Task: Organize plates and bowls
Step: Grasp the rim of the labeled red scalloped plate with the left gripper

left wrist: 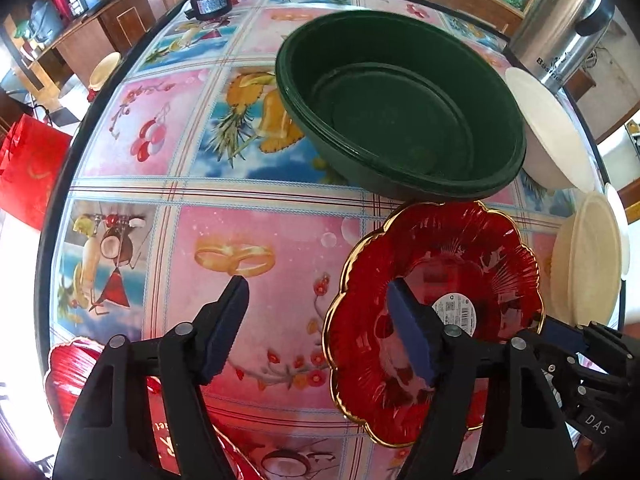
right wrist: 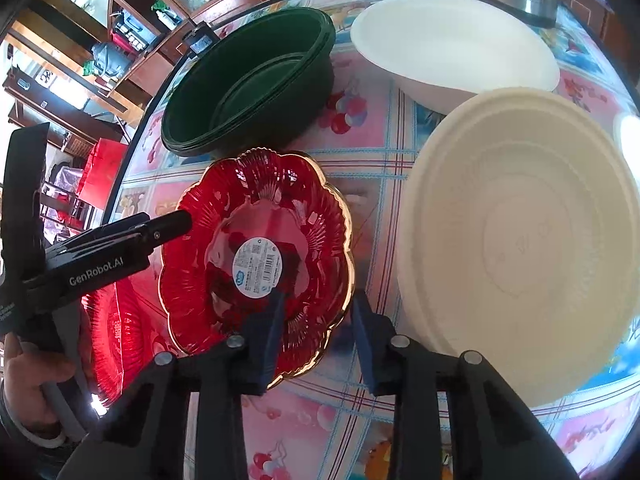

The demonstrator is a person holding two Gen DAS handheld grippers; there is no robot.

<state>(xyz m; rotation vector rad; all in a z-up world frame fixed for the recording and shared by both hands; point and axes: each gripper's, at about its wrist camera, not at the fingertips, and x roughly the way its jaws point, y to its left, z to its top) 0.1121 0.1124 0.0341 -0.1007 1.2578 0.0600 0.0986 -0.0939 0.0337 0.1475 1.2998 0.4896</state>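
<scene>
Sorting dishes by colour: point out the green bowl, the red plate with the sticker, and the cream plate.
green bowl [left wrist: 400,120], left wrist view, inside floor.
red plate [right wrist: 256,208], right wrist view, ribbed inner surface above the sticker.
cream plate [right wrist: 520,240], right wrist view, centre.

free: tablecloth [left wrist: 248,232] left | blocked: green bowls [left wrist: 400,104] ahead, probably cream lid [right wrist: 520,240] right
</scene>
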